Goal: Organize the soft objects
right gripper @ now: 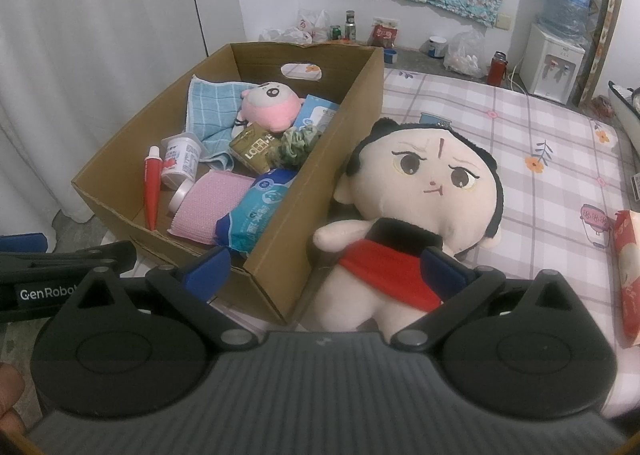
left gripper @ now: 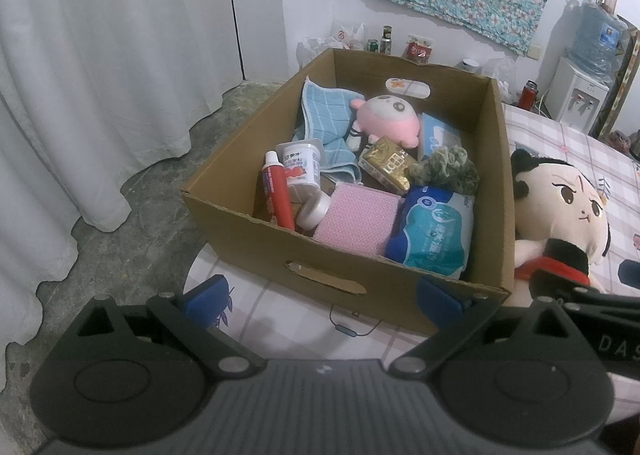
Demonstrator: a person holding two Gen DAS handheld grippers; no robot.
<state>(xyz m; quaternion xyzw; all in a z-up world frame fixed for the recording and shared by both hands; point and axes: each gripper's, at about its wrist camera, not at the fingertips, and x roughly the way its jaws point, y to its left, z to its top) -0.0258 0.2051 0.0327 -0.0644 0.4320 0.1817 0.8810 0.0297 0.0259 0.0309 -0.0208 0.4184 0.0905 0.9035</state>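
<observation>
Beside the cardboard box (right gripper: 320,159) at middle frame lies a big doll (right gripper: 424,191) on the bed (right gripper: 560,127); right gripper (right gripper: 332,271) and left gripper (left gripper: 324,295) both gape wide

I count two plush toys right now: one pink plush (right gripper: 270,105) in the cardboard box (right gripper: 320,159) and one big-headed doll (right gripper: 424,191) on the bed. One blue towel (right gripper: 208,107), one pink sponge (right gripper: 208,201), one green scrunchie (right gripper: 296,145), one wipes pack (right gripper: 256,217), one red tube (right gripper: 152,187).

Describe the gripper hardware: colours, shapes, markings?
Both match: left gripper and right gripper have blue finger pads on black linkage arms with silver pivot pins, two round black discs and a ribbed grey body. White "GenRobot" lettering shows on the side.
</observation>
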